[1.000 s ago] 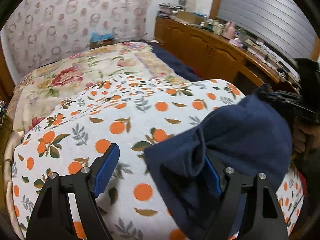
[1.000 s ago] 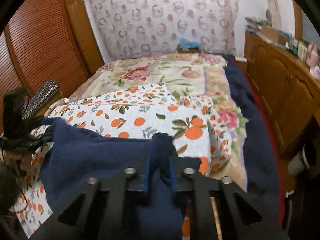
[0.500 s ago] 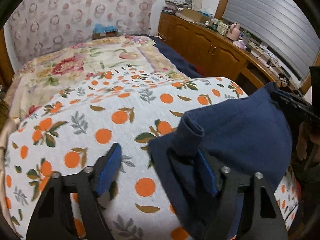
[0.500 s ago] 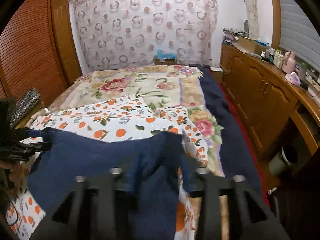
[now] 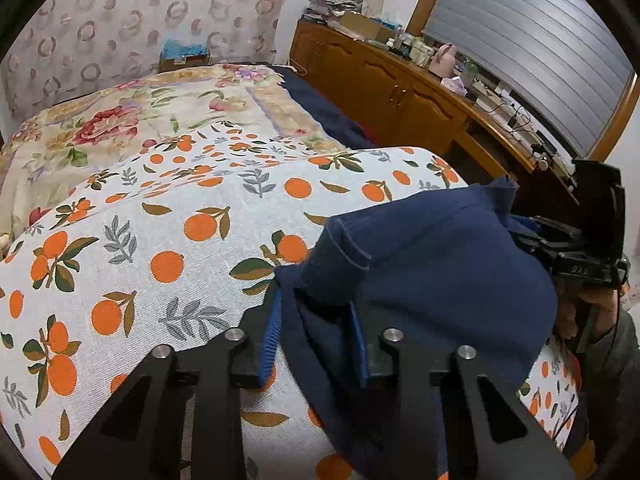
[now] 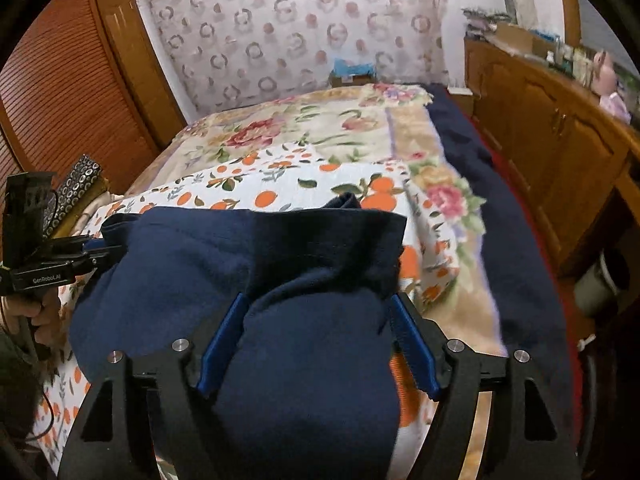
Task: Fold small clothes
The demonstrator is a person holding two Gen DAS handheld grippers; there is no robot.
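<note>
Left gripper [image 5: 316, 336] half-closed around a bunched corner of the navy garment [image 5: 432, 272]. Right gripper [image 6: 318, 344] spread wide, cloth mounded between its pads, no pinch. Garment stretched crosswise between both, above the orange-print bedspread [image 5: 160, 240]. Left nearer a real grasp.

Dim indoor light; fisheye edges warped, dark; right view blurred.
</note>
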